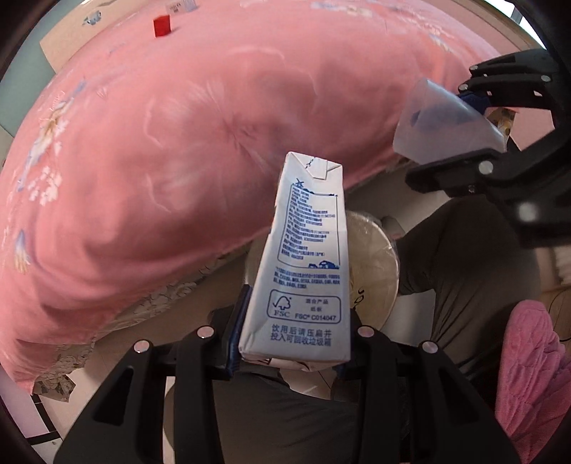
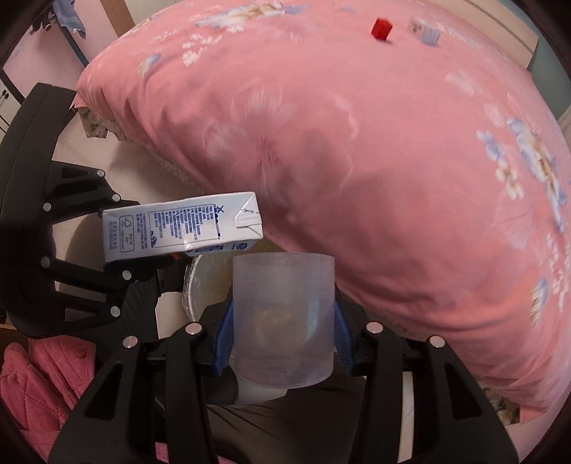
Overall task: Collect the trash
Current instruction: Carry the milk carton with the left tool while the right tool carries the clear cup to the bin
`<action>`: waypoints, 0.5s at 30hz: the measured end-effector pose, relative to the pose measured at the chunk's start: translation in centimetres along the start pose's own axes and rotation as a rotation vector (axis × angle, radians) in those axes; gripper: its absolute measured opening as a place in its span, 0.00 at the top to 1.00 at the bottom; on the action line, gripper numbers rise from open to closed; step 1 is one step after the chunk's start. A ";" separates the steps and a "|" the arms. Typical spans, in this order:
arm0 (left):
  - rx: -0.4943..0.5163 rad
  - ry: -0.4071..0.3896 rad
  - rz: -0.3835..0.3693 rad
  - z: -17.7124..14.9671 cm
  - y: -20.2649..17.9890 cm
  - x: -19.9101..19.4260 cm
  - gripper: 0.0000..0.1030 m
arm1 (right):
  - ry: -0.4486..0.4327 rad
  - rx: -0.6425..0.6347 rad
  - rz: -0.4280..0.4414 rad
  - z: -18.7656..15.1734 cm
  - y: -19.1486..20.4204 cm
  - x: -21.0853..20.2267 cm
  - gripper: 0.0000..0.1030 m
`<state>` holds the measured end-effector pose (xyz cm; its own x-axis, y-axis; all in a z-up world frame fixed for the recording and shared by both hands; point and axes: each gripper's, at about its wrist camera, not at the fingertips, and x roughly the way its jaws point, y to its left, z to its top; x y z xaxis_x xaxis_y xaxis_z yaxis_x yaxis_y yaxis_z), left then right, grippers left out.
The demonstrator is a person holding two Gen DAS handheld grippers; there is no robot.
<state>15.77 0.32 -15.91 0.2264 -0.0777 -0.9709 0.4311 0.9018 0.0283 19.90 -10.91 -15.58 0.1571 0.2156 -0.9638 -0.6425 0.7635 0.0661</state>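
Observation:
My left gripper (image 1: 285, 342) is shut on a white milk carton (image 1: 303, 257) with blue print, held upright in the air beside the bed. It also shows in the right wrist view (image 2: 182, 228), lying sideways in the left gripper (image 2: 107, 246). My right gripper (image 2: 282, 339) is shut on a translucent plastic cup (image 2: 283, 321). In the left wrist view the cup (image 1: 449, 121) sits in the right gripper (image 1: 474, 132) at the upper right. Below both stands a round bin lined with a plastic bag (image 1: 374, 267), partly hidden by the carton; the right wrist view shows its rim (image 2: 200, 285).
A bed with a pink flowered quilt (image 1: 178, 160) fills most of both views. On its far side lie a small red box (image 1: 162, 25) and a small white carton (image 2: 424, 32). The person's dark trousers (image 1: 464, 257) and pink quilted clothing (image 1: 528, 374) are close by.

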 end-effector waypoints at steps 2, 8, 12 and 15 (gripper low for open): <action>-0.003 0.016 -0.007 -0.1 0.0 0.8 0.61 | 0.016 0.004 0.007 -0.4 0.0 1.0 0.54; -0.010 0.063 -0.018 -0.6 -0.3 3.6 0.61 | 0.054 0.027 0.031 -1.4 -0.5 4.2 0.54; -0.023 0.094 -0.028 -1.1 0.1 5.2 0.62 | 0.075 0.045 0.057 -1.8 -0.7 6.2 0.54; -0.029 0.118 -0.033 -1.3 0.2 6.6 0.63 | 0.098 0.048 0.065 -2.4 -0.6 7.8 0.54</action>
<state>16.24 0.53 -22.60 0.1077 -0.0586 -0.9925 0.4107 0.9117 -0.0093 19.73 -11.12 -23.79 0.0408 0.2066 -0.9776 -0.6118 0.7787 0.1390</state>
